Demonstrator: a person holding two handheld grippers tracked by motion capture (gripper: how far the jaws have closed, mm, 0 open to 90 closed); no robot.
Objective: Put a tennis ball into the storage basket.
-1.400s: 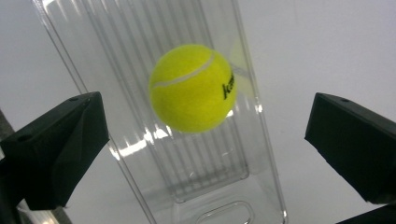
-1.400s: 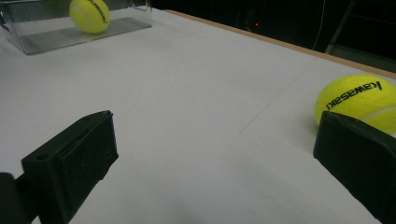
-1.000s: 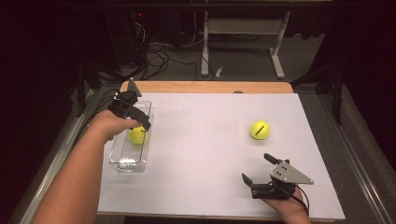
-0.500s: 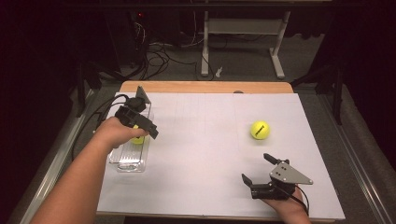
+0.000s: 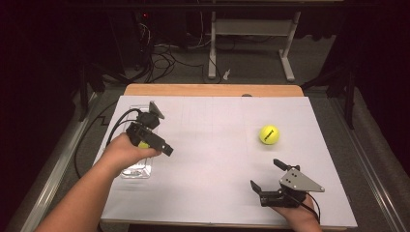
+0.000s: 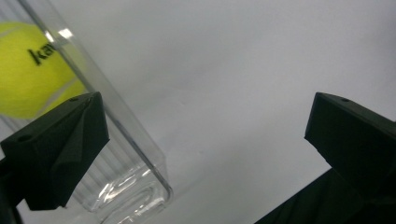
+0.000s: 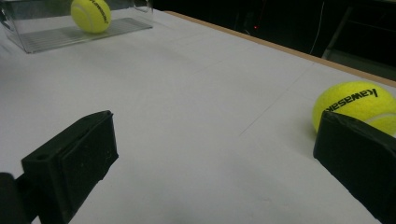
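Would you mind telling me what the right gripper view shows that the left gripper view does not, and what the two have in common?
The right gripper view alone shows a second tennis ball loose on the table, beside the right tool, plus the wooden table edge and dark room behind. The left gripper view alone shows a close look at the clear container's rounded corner beside the open left tool. Both show the white tabletop, the clear container and the tennis ball inside it.
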